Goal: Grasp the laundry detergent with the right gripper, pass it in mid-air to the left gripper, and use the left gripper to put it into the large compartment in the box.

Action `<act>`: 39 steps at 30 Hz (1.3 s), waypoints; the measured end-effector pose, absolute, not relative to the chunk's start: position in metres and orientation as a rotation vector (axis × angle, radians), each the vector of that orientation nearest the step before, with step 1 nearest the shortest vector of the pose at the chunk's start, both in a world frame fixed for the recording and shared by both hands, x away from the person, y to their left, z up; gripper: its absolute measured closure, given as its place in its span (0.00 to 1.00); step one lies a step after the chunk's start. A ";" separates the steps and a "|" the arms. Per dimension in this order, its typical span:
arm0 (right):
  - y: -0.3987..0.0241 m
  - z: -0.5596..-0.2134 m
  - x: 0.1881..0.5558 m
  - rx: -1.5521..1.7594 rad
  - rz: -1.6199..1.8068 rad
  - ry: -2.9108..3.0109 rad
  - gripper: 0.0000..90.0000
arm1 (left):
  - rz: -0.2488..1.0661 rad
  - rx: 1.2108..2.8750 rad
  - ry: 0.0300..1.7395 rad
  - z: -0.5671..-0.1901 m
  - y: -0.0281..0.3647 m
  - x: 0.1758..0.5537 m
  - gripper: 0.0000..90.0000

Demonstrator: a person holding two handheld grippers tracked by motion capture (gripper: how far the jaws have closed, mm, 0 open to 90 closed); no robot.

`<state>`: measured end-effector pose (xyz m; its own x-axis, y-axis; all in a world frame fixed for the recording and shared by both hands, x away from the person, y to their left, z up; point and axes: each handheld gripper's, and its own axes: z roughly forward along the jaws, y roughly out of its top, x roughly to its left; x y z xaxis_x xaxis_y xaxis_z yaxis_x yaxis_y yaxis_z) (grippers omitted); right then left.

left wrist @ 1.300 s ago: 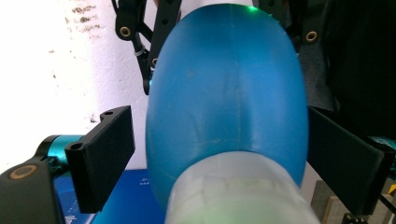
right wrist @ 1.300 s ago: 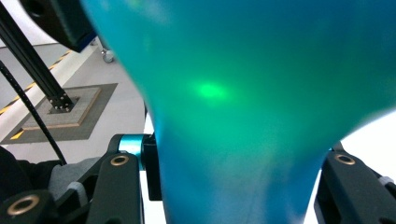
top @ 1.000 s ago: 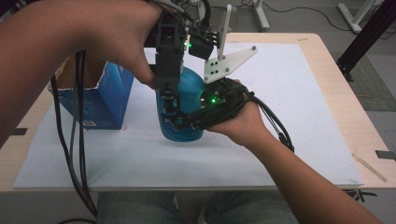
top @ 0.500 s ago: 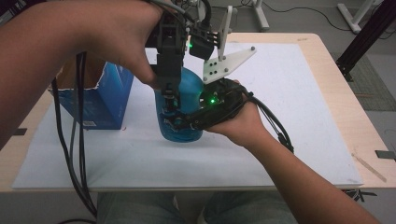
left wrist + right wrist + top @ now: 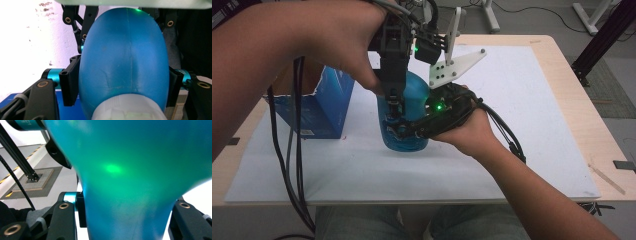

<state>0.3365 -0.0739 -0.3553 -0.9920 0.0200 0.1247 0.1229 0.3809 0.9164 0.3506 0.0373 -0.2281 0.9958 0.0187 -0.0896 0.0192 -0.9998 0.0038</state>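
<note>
High view showed the blue bottle [image 5: 407, 112] upright on the white mat [image 5: 522, 130] beside a blue box [image 5: 319, 107], both grippers clamped on it: the left gripper [image 5: 393, 100] plunging from above, the right gripper [image 5: 412, 127] reaching in level from the side. In the left gripper view the jaws pinched the bottle near its white cap [image 5: 127, 107], so I judged uncapping under way, the right needing to brace while the left worked the top.

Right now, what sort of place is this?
Probably a lab or workshop test bench: a wooden table under a white mat, black frame legs on bare floor, cabled tongs gripping a blue bottle.
</note>
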 end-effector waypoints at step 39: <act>-0.110 -0.346 0.339 -0.201 -1.613 -2.646 0.15 | -0.140 3.146 0.099 -0.223 0.042 0.349 0.42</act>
